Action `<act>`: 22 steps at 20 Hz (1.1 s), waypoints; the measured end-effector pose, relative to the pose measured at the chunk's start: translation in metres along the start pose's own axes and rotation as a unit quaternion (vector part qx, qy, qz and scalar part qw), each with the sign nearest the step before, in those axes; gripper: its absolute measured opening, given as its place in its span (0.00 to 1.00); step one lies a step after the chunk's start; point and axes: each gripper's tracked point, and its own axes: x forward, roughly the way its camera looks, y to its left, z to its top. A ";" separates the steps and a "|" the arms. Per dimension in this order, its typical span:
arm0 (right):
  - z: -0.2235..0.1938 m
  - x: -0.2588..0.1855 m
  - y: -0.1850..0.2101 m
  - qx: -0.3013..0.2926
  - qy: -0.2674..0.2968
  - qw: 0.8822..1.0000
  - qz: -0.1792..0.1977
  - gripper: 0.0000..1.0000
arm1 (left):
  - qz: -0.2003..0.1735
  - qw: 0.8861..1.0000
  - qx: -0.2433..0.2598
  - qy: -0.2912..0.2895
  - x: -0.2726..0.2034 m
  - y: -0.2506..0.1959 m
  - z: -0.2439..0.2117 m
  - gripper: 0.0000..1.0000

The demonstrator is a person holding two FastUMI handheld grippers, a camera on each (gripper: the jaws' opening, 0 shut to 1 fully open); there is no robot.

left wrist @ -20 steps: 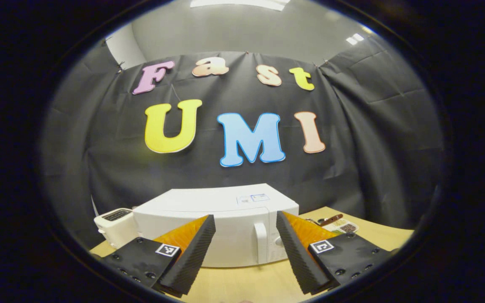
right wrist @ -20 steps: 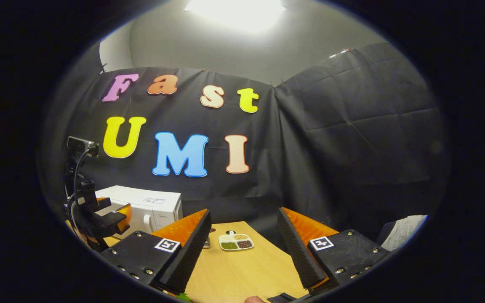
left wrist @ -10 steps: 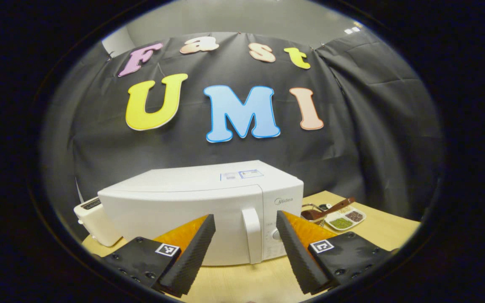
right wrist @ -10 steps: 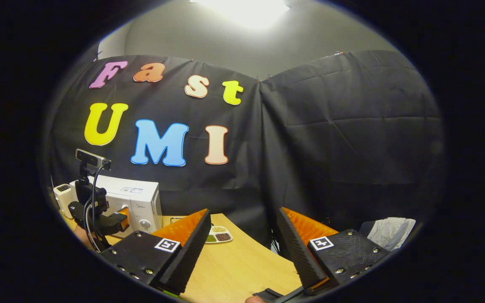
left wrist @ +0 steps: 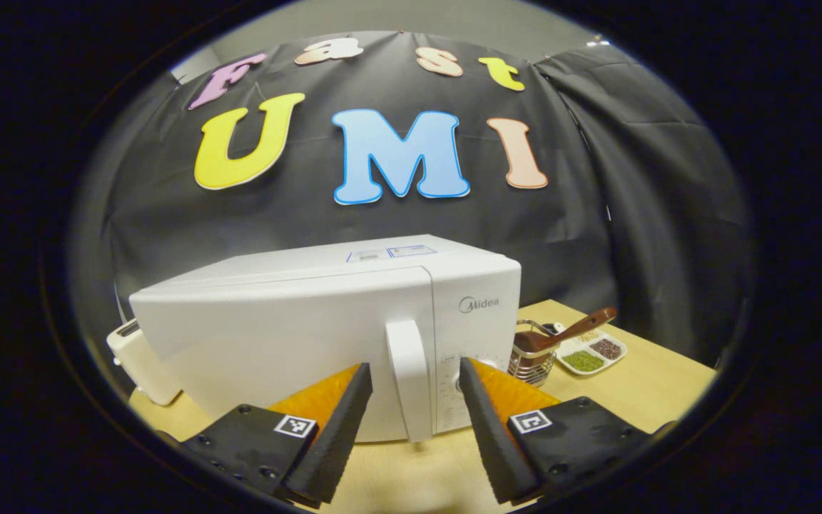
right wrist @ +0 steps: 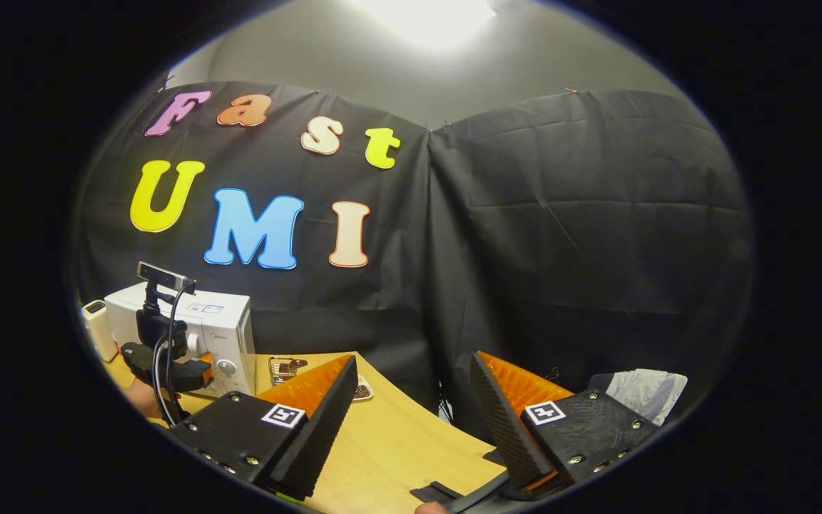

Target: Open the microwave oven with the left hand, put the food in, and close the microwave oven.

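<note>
The white microwave oven (left wrist: 297, 335) stands shut on the wooden table, its vertical door handle (left wrist: 409, 378) straight ahead. My left gripper (left wrist: 411, 417) is open, and the handle rises between its two fingers, a short way beyond the tips. A small tray of food (left wrist: 591, 351) with green and dark portions lies to the right of the oven. In the right gripper view my right gripper (right wrist: 411, 421) is open and empty above the table's edge. Far to its left stand the microwave oven (right wrist: 207, 335) and the left gripper (right wrist: 168, 360) in front of it.
A wire basket (left wrist: 531, 357) with a brown spoon (left wrist: 575, 330) stands between the oven and the tray. A white toaster (left wrist: 141, 360) sits left of the oven. The wooden table (right wrist: 397, 442) ends near the right gripper, and pale cloth (right wrist: 643, 392) lies beyond.
My left gripper has moved in towards the microwave oven, which now looms larger with its handle between the fingers. The right gripper has swung to the right, away from the food tray.
</note>
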 end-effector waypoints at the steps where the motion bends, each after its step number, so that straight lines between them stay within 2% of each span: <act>1: -0.002 -0.001 -0.001 0.001 0.003 1.000 0.001 0.96 | 0.002 1.000 0.000 -0.002 0.001 0.001 0.001 0.76; 2: -0.002 -0.003 0.000 0.000 0.004 1.000 0.001 0.96 | 0.006 1.000 0.003 -0.005 0.002 0.004 0.002 0.72; 5: -0.002 -0.006 -0.003 -0.004 0.002 1.000 -0.001 0.96 | 0.006 1.000 0.010 -0.004 0.000 0.003 0.002 0.48; 11: -0.002 -0.015 -0.008 -0.005 0.003 1.000 0.011 0.96 | -0.004 1.000 0.017 0.006 -0.002 0.001 0.002 0.25; 12: 0.002 -0.016 -0.011 -0.009 -0.005 1.000 0.010 0.96 | -0.001 1.000 0.017 0.006 -0.002 0.002 0.003 0.25; 13: 0.004 -0.016 -0.016 -0.011 -0.009 1.000 0.009 0.96 | -0.001 1.000 0.016 0.003 -0.002 0.002 0.002 0.19; 19: 0.007 -0.018 -0.015 -0.009 -0.017 0.999 0.034 0.96 | -0.002 1.000 0.007 0.014 -0.011 0.003 0.004 0.20; 20: 0.010 -0.017 -0.014 -0.009 -0.019 0.999 0.039 0.96 | 0.004 1.000 0.006 0.018 -0.016 0.004 0.003 0.19; 21: 0.011 -0.017 -0.013 -0.007 -0.022 0.999 0.045 0.96 | 0.039 0.999 0.015 0.010 -0.033 0.017 0.011 0.18; 22: 0.013 -0.017 -0.011 -0.005 -0.025 0.998 0.053 0.96 | 0.021 0.999 0.028 -0.031 -0.039 0.008 0.026 0.04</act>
